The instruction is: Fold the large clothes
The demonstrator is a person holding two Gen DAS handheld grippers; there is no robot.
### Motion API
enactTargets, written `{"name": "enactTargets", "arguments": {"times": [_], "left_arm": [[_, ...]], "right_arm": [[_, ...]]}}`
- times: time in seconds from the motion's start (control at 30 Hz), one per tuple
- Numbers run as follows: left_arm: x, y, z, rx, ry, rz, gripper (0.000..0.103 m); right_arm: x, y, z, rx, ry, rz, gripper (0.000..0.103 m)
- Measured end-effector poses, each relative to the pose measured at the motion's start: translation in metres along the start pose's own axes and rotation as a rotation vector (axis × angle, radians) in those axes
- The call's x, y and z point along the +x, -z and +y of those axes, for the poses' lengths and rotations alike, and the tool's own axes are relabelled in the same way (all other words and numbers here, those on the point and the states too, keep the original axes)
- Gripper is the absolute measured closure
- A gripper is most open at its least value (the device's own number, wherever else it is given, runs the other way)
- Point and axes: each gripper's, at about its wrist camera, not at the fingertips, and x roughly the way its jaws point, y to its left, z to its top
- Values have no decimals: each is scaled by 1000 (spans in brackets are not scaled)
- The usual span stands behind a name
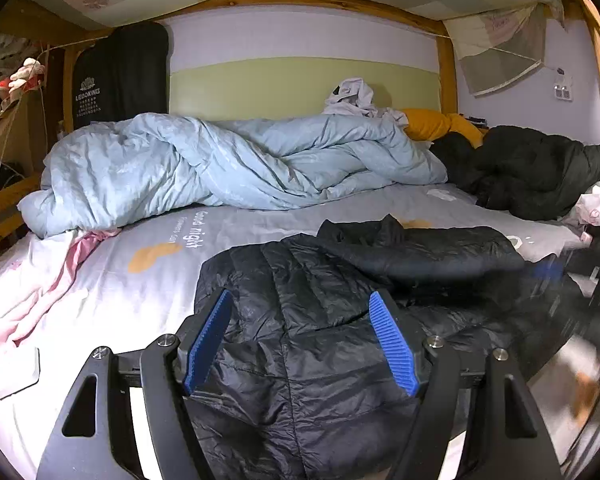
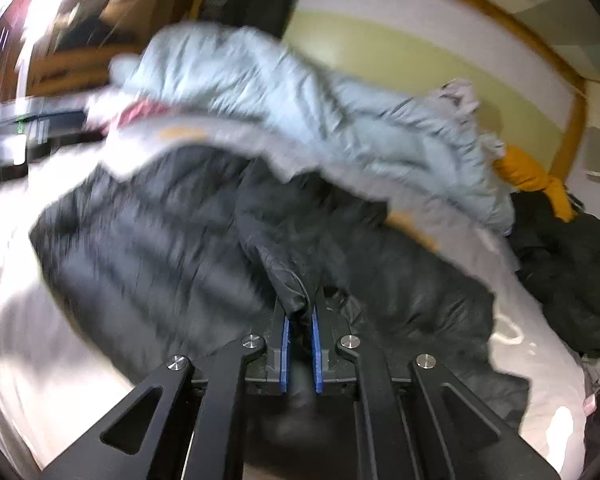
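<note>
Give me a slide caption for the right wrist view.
Right gripper shut on a fold of the black puffer jacket spread on the bed sheet.

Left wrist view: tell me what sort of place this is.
Most likely a bedroom, on the lower bunk of a wooden bunk bed: a crumpled light blue duvet lies on a printed bed sheet, with a wooden bed frame around them.
</note>
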Motion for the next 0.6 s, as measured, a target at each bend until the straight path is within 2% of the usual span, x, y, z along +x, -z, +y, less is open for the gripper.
{"name": "enactTargets", "arguments": {"times": [0.17,0.27,0.33,0.43,0.53,0.6], "left_arm": [[11,2,7,-35,-4,27,33],[20,2,13,-57,-12,37,33],[27,1,14,-51,-37,42,33],[43,-2,15,-14,-91,54,33],[64,-8,19,33,-156,68,33],[80,-7,32,8,-173,102,45]], "right_arm": [[-45,-41,-66,141,43,-123,94],[-58,-61,-104,213,47,-124,94],[-50,-72,-127,238,115,-57,94],[-26,-71,-147,276,123,-12,94],[14,-58,-156,279,147,74,94],[39,-45,-161,290,151,125,94]]}}
